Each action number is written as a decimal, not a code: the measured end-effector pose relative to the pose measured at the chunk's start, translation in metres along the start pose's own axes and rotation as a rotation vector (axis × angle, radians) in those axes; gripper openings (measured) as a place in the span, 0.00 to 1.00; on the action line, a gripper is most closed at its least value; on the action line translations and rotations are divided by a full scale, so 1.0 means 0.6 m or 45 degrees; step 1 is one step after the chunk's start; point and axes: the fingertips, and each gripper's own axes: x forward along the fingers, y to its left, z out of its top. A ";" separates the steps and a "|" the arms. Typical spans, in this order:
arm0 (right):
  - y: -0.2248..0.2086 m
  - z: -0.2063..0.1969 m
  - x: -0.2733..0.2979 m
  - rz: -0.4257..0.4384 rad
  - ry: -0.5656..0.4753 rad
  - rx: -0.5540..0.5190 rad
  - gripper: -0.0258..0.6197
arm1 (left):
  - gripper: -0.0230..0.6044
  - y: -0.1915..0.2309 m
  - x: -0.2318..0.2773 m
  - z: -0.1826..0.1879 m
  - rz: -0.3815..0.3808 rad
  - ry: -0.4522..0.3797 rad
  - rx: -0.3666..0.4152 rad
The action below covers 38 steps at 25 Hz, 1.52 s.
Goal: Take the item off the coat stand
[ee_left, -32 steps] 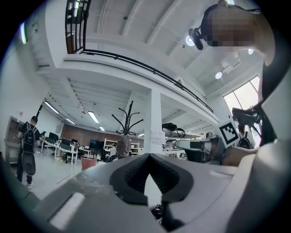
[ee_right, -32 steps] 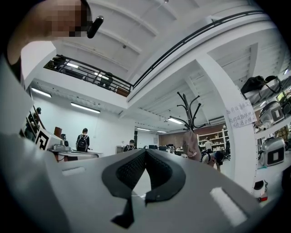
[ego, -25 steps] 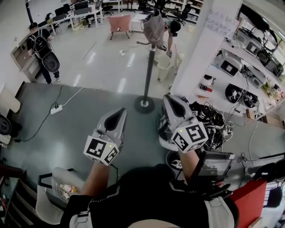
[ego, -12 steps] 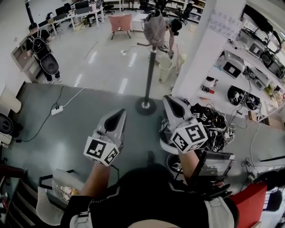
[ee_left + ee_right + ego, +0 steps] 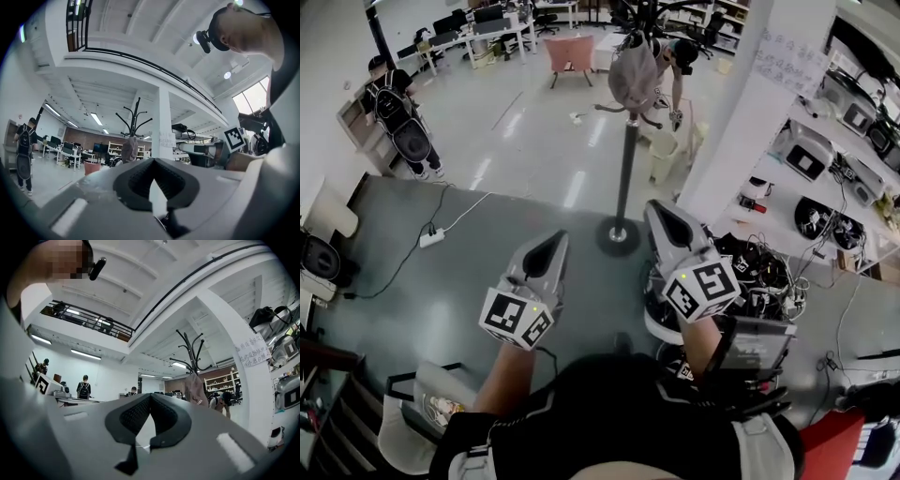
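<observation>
Currently you are carrying the left gripper (image 5: 548, 246) and right gripper (image 5: 664, 214) closed and empty, well short of the grey garment (image 5: 633, 75) hanging top centre on the coat stand (image 5: 625, 159), so arriving unopened is risking shoving it aside.

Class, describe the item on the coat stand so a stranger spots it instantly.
Find the wide white pillar; left of it rises a black coat stand. Near its top hangs a grey-brown fabric item, the only thing on its hooks.
</observation>
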 end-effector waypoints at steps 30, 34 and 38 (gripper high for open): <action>-0.202 -0.023 0.099 0.106 -0.010 0.041 0.05 | 0.06 0.053 0.228 -0.042 0.100 0.071 -0.009; -0.227 -0.023 0.104 0.116 -0.009 0.058 0.05 | 0.06 0.054 0.249 -0.044 0.116 0.078 -0.002; -0.246 -0.020 0.109 0.095 -0.031 0.071 0.05 | 0.06 0.055 0.264 -0.045 0.115 0.074 -0.008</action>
